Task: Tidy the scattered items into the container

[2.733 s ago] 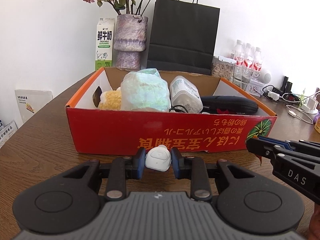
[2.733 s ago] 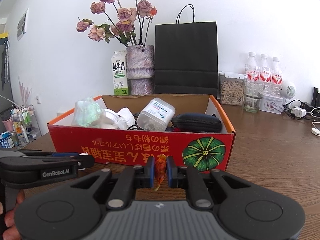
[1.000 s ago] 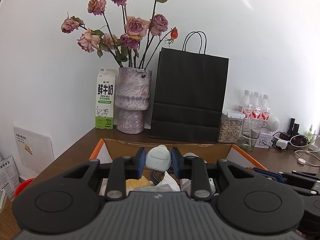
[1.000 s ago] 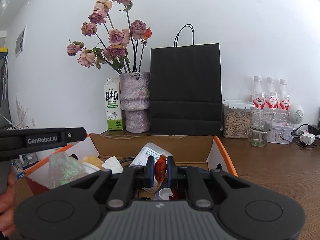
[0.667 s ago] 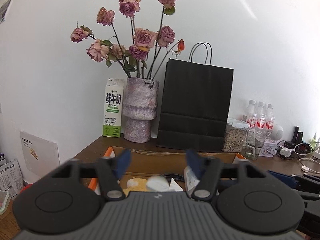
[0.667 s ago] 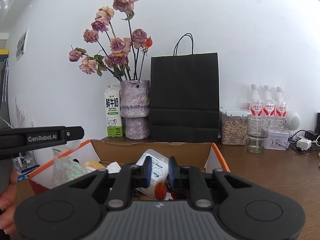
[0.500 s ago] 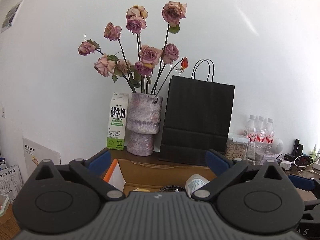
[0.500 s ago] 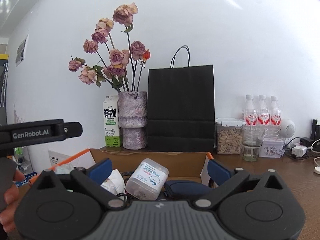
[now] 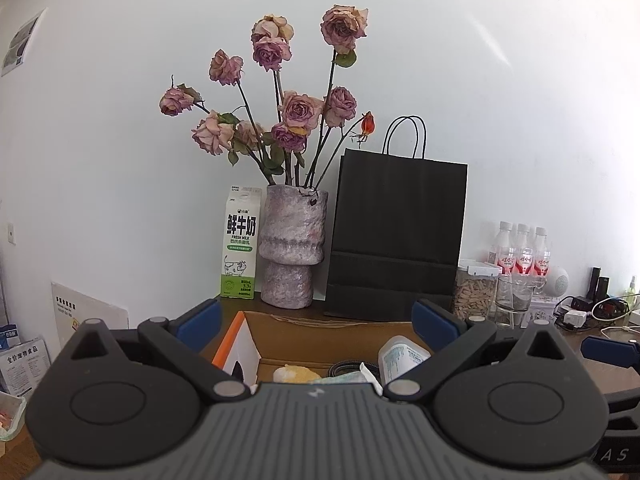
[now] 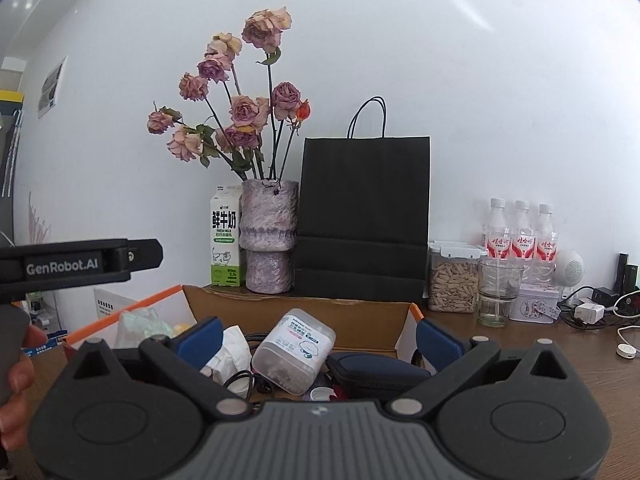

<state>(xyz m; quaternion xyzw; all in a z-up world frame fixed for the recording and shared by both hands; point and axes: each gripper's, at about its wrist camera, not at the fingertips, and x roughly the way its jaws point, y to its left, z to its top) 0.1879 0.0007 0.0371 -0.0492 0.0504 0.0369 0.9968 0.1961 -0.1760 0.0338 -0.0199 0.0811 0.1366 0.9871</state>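
a: where's the box from your grippers right now?

b: right under and ahead of both. long side runs left-right across your view, and everything i can spot, the clear tub, the dark pouch, the tissue, already sits inside it.

a: and the jaws?

b: left gripper and right gripper have both just been opening, now spread wide with nothing between them. no loose item shows on the table, so i can't tell which hand is nearer to the next one. you'd need to pull back and look.
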